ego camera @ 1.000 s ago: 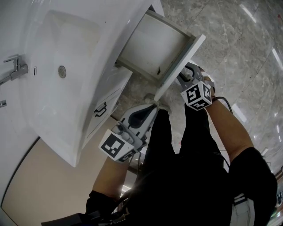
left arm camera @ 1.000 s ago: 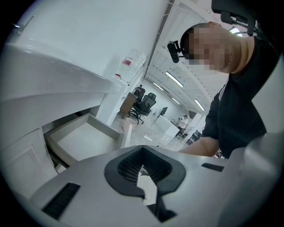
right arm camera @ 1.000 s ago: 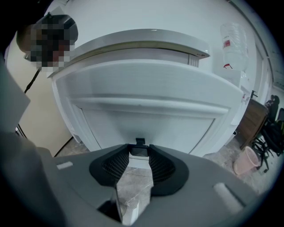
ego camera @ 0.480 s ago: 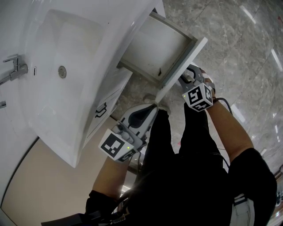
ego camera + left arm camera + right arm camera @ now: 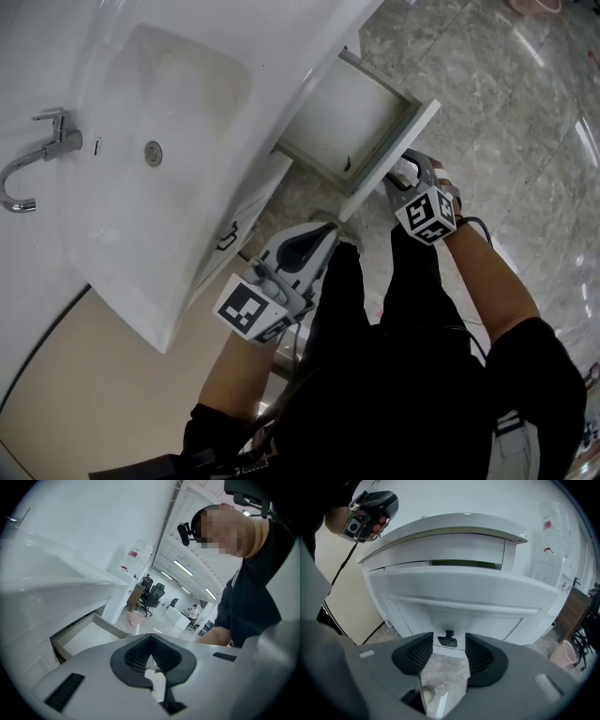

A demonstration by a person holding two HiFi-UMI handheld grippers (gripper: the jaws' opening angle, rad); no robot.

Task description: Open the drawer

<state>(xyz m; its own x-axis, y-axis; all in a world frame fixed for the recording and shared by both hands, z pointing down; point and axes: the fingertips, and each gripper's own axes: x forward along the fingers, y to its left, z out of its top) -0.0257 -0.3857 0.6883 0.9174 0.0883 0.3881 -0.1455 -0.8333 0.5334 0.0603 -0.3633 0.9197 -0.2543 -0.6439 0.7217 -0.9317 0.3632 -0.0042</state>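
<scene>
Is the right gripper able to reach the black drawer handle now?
Probably yes: the right gripper, whose jaws have just been opening, faces the handle directly, with nothing between the jaws or in the way.

From above, the back of the drawer (image 5: 349, 131) runs in under the basin top (image 5: 122, 244) and is lost to sight, and the cabinet front (image 5: 246, 202) below shows only as a narrow sliver. The tap (image 5: 58, 145) curls out to the left edge. A pink thing (image 5: 536, 5) is cut by the top edge, too little of it to name. The person's legs (image 5: 394, 319) hide the floor (image 5: 506, 112) beneath them. In the left gripper view the office chairs (image 5: 152, 595) and figures (image 5: 192, 613) far off are too small to make out, and the print on the red-labelled bottle (image 5: 136, 557) cannot be read. In the right gripper view the drawer's inside is hidden behind its white front
</scene>
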